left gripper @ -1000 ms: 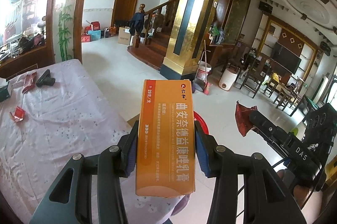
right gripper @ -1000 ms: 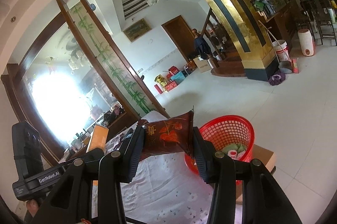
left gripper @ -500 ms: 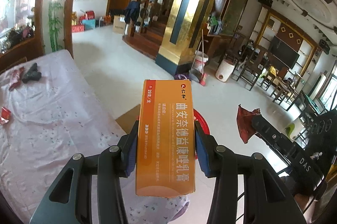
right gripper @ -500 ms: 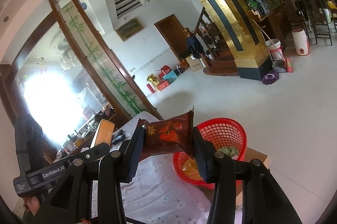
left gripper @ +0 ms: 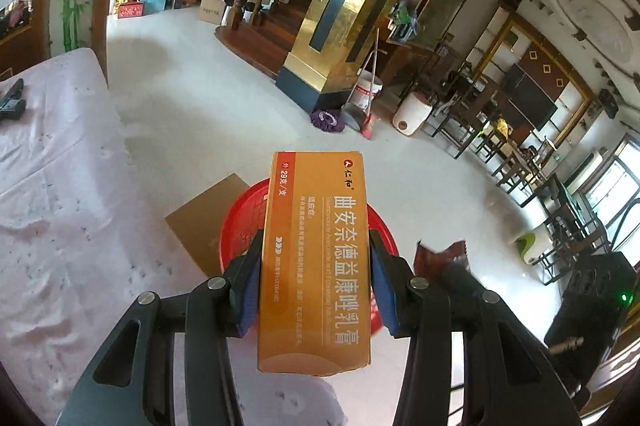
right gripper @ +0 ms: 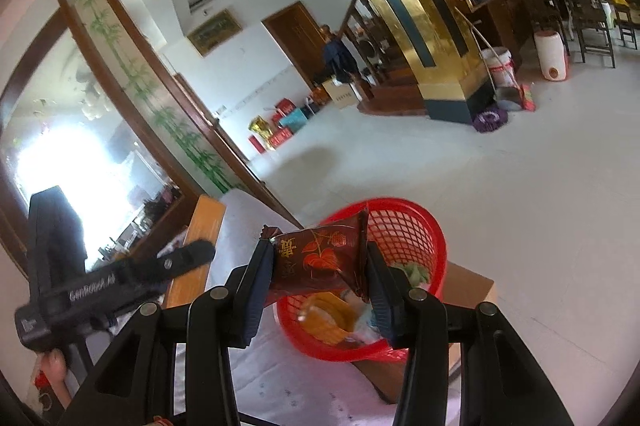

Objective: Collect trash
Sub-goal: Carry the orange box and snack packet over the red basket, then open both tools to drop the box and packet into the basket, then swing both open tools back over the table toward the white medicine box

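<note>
Pink tablecloth (left gripper: 60, 205) beside white tiled floor (left gripper: 192, 113).

The right tool (right gripper: 318, 268) clamps a dark red wrapper (right gripper: 320, 262) between both pads, above the near rim of a red mesh basket (right gripper: 416, 226) containing trash. The left tool (right gripper: 140, 278) holds an orange box (right gripper: 202, 230).

Each wrist view looks forward and downward along its own fingers, close over the table edge – both share the red basket (left gripper: 240, 226) (right gripper: 404, 226) (near) and the far gold pillar (left gripper: 340, 25) (right gripper: 432, 25).
</note>
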`<state>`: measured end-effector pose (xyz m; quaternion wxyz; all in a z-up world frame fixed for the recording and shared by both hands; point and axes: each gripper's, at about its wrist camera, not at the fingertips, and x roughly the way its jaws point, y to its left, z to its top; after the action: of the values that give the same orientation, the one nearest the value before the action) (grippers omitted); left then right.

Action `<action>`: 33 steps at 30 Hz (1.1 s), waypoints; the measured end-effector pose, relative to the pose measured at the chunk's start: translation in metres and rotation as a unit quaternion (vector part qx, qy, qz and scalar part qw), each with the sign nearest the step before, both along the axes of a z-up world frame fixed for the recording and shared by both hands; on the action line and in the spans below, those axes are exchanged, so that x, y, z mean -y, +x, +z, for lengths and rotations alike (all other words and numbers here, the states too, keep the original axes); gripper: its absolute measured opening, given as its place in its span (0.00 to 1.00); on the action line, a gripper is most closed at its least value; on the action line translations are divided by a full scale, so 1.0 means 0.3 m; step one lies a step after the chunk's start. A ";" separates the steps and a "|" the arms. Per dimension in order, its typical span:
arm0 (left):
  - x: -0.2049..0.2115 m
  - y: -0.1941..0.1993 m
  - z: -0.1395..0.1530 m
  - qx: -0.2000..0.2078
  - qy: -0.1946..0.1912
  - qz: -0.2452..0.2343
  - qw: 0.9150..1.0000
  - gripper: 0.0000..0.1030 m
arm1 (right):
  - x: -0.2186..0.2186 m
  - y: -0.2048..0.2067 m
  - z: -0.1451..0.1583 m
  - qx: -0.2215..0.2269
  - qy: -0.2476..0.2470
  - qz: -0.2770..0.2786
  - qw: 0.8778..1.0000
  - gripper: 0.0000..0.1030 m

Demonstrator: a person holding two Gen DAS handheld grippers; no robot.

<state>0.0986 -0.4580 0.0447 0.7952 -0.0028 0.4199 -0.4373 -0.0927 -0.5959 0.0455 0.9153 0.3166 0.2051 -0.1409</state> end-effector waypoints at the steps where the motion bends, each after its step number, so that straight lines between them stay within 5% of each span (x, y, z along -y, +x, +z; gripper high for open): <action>1: 0.016 0.009 -0.014 -0.001 0.004 -0.001 1.000 0.44 | 0.004 0.012 -0.012 -0.007 -0.001 0.000 1.000 0.48; 9: 0.126 0.082 -0.125 -0.016 0.045 -0.002 0.999 0.44 | 0.015 0.084 -0.081 -0.051 -0.013 0.006 0.999 0.48; 20: 0.166 0.112 -0.167 -0.032 0.050 -0.007 0.998 0.44 | 0.030 0.137 -0.143 -0.083 -0.012 0.018 0.996 0.49; 26: 0.154 0.114 -0.163 -0.029 0.042 -0.003 0.999 0.60 | 0.031 0.146 -0.160 -0.093 -0.001 0.015 0.996 0.59; 33: 0.014 0.071 -0.071 -0.017 0.013 0.003 1.000 0.61 | 0.007 0.108 -0.112 -0.074 0.009 0.007 0.997 0.59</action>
<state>0.1199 -0.4621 0.0233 0.7891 -0.0017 0.4392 -0.4294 -0.0602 -0.5978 0.0119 0.8958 0.3120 0.2757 -0.1555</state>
